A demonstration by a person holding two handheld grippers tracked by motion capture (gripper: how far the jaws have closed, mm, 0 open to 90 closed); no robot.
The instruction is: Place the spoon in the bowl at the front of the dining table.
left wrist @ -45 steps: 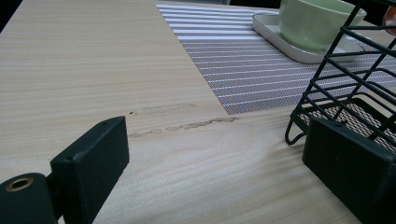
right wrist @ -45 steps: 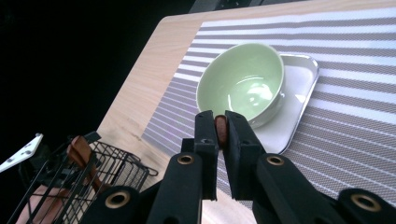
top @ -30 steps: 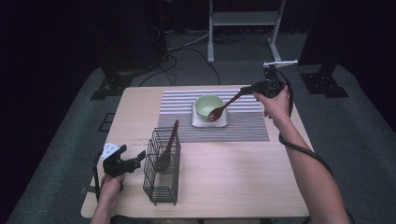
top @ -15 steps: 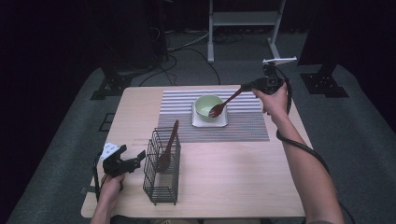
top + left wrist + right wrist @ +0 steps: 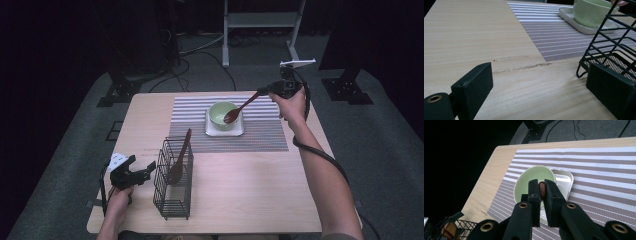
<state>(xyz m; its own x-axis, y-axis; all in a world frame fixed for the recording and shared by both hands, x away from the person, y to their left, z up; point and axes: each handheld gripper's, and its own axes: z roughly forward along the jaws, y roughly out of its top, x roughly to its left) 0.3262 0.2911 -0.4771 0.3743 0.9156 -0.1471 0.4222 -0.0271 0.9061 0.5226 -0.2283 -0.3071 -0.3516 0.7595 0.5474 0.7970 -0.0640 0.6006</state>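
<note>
My right gripper (image 5: 264, 91) (image 5: 542, 188) is shut on the handle of a dark wooden spoon (image 5: 242, 107) (image 5: 542, 189). The spoon slants down, with its bowl end inside the pale green bowl (image 5: 221, 113) (image 5: 529, 179). That bowl sits on a small white tray (image 5: 224, 132) (image 5: 564, 180) on the striped placemat (image 5: 260, 138). At the table's near left my left gripper (image 5: 143, 168) (image 5: 541, 92) stands open and holds nothing, just left of a black wire rack (image 5: 172, 186) (image 5: 614, 37). A second wooden spoon (image 5: 179, 159) stands in that rack.
The placemat (image 5: 549, 37) covers the far middle of the wooden table (image 5: 250, 190). Beyond the far edge stand a metal stand's legs (image 5: 260, 30) and cables on the grey floor. The right gripper's cable (image 5: 320, 155) trails along the forearm.
The right gripper and its spoon have edged very slightly toward the far side, the spoon's end still in the bowl. The left gripper has kept still.
</note>
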